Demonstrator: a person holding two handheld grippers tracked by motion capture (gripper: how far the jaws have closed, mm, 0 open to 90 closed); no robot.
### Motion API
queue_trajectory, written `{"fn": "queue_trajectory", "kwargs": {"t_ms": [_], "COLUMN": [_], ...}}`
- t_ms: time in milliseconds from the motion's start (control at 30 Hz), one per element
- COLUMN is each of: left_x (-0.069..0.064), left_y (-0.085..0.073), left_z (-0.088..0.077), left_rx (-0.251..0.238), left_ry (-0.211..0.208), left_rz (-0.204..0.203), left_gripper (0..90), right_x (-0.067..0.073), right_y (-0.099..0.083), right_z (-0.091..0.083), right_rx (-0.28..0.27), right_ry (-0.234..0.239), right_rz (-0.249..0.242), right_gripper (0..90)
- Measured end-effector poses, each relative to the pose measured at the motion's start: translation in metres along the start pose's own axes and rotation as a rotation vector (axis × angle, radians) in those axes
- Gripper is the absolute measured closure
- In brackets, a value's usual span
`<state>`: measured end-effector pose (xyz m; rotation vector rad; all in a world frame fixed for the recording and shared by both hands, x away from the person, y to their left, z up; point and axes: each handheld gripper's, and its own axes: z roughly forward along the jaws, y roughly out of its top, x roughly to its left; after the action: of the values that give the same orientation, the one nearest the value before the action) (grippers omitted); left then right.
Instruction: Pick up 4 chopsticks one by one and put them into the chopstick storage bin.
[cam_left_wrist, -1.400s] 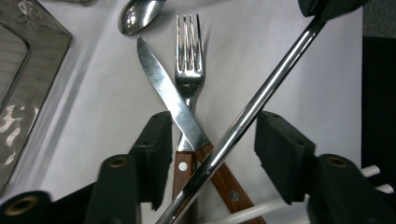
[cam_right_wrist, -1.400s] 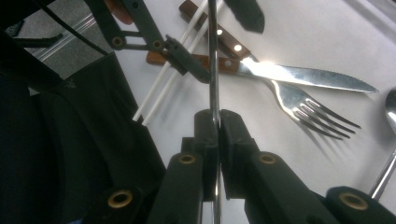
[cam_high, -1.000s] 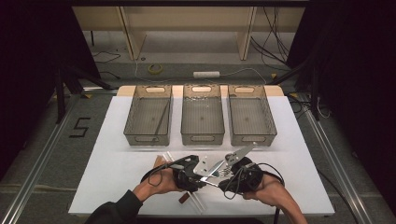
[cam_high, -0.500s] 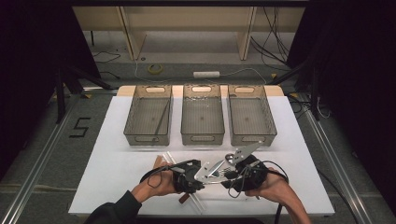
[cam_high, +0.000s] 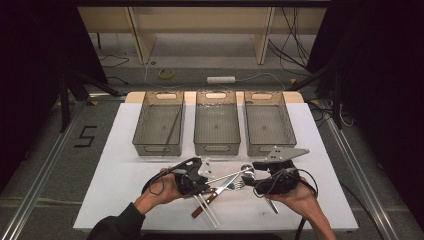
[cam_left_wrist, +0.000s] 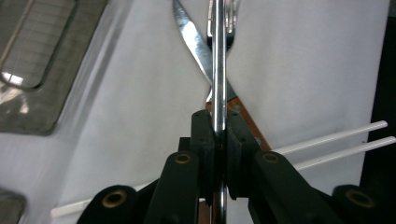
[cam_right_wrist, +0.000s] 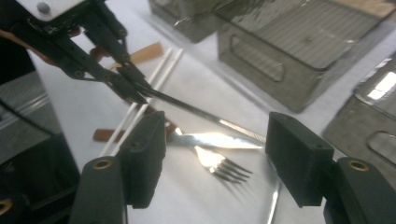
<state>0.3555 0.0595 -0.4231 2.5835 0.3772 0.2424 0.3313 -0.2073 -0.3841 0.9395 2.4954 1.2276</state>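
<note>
The left gripper (cam_high: 207, 176) was positioned at the near middle of the white counter (cam_high: 120, 175), with its jaws clamped tight on the handle of a slim steel spoon (cam_high: 230, 175). In the left gripper view the spoon's shaft (cam_left_wrist: 219, 65) was seen running straight out from between the closed pads, raised clear of the counter. The spoon's bowl end reached toward the right gripper (cam_high: 255, 176), which was held just beside it.

The jaws of the right gripper had just been opening and stood wide. In the right gripper view the spoon's shaft (cam_right_wrist: 205, 116) was seen crossing the gap between the two pads without being pressed by either.

Beneath the spoon, several items were laid on the counter. A steel table knife with a brown wooden handle (cam_high: 205, 204) lay diagonally, its blade (cam_left_wrist: 189, 39) crossing under the spoon. A steel fork (cam_right_wrist: 217, 168) lay beside the blade with its tines pointing toward the right gripper. Two white plastic rods (cam_high: 207, 210) lay side by side under the left gripper, touching the knife's handle.

Three grey translucent plastic bins (cam_high: 216, 125) were set in a row behind the grippers, well apart from the spoon. A thin dark stick was seen leaning in the left-hand bin (cam_high: 172, 125).
</note>
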Motion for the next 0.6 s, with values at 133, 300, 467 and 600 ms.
{"fn": "queue_trajectory", "kwargs": {"t_ms": [133, 300, 467, 600], "left_x": [0.007, 0.016, 0.024, 0.03], "left_y": [-0.003, -0.008, -0.012, -0.016], "left_z": [-0.005, -0.009, -0.013, -0.016], "left_rx": [-0.008, -0.021, -0.037, -0.051], "left_ry": [0.015, 0.035, 0.049, 0.063], "left_rz": [-0.041, -0.097, -0.146, -0.18], "left_gripper": [83.1, 83.1, 83.1, 83.1], "right_x": [-0.004, -0.007, -0.012, -0.014], "right_y": [-0.007, -0.021, -0.032, -0.038], "right_z": [-0.002, -0.004, -0.003, 0.0], "right_rx": [-0.03, -0.077, -0.069, -0.063], "right_ry": [-0.036, -0.077, -0.102, -0.114], "right_rz": [0.031, 0.071, 0.107, 0.121], "right_gripper": [34.7, 33.5, 31.5, 31.2]}}
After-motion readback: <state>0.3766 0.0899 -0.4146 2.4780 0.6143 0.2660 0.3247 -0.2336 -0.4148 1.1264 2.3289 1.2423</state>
